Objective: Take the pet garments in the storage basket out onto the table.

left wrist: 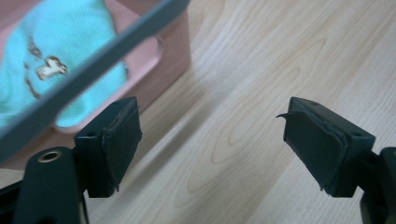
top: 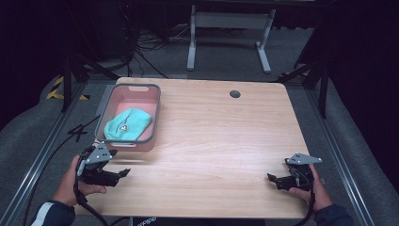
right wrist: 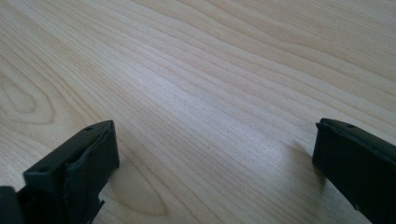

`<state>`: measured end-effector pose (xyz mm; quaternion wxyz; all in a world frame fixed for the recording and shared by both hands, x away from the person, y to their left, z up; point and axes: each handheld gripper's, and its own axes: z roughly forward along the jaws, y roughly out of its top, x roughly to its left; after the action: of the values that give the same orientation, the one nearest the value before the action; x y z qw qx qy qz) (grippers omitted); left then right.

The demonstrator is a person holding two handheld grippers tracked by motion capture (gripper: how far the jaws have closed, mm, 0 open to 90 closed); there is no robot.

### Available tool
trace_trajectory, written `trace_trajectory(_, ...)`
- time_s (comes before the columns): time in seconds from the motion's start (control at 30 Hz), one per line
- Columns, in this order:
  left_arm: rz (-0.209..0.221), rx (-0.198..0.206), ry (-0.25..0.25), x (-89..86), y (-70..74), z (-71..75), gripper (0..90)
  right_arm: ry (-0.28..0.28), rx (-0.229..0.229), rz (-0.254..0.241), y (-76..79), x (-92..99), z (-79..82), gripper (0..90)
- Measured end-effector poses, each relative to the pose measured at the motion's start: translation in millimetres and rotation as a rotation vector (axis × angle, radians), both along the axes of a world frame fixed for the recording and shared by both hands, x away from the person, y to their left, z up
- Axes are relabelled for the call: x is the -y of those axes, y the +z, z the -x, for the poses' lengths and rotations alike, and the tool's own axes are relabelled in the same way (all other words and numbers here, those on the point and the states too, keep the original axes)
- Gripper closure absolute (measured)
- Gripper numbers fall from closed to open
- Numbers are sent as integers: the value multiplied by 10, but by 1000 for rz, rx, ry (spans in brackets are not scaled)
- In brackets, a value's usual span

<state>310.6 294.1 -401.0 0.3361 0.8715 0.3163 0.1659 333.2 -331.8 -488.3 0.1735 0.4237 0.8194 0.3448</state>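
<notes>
A pink basin (top: 150, 101) with a grey rim stands at the table's left side and holds a folded turquoise cloth (top: 128, 125). My left gripper (top: 123, 173) hovers open just in front of the basin, near the front left corner, jaws pointing right. In the left gripper view its jaws stand wide apart with nothing between them (left wrist: 210, 140); the basin's wall (left wrist: 159, 79) and the turquoise cloth (left wrist: 56, 51) lie at the upper left. My right gripper (top: 273, 179) rests low at the front right, open, jaws toward the left. Bare wood lies between its jaws (right wrist: 215, 163).
The wooden table (top: 221, 136) has a dark cable hole (top: 235, 93) near its far edge. Beyond the table stand a white frame leg and cables on the grey floor. Metal rails run along both sides.
</notes>
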Motion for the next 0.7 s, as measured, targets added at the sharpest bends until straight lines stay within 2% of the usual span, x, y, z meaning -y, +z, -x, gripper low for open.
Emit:
trace_trajectory(0.17, -1, 25, -5, 21, 174, -55, 172, 0, 0, 0, 0, 0, 0, 8)
trace_trajectory(0.23, -15, 36, -2, 34, 229, -95, 172, -1, 0, 0, 0, 0, 1, 8)
trace_trajectory(0.37, -11, 28, 10, 52, 325, -216, 166, 0, 0, 1, 0, 1, 1, 8)
trace_trajectory(0.47, -28, 35, 21, 62, 385, -298, 165, -1, -1, -1, 1, 0, 2, 8)
trace_trajectory(0.53, -19, 36, 20, 57, 443, -370, 163, 2, 1, 4, 0, 2, 1, 8)
trace_trajectory(0.57, -31, 48, 23, 55, 487, -420, 162, 0, 0, 1, 0, 1, 1, 8)
trace_trajectory(0.67, -27, 39, 31, 60, 527, -481, 162, 2, 1, 4, 0, 2, 0, 8)
trace_trajectory(0.7, -38, 47, 30, 62, 544, -515, 161, 1, 0, 2, 0, 2, 1, 8)
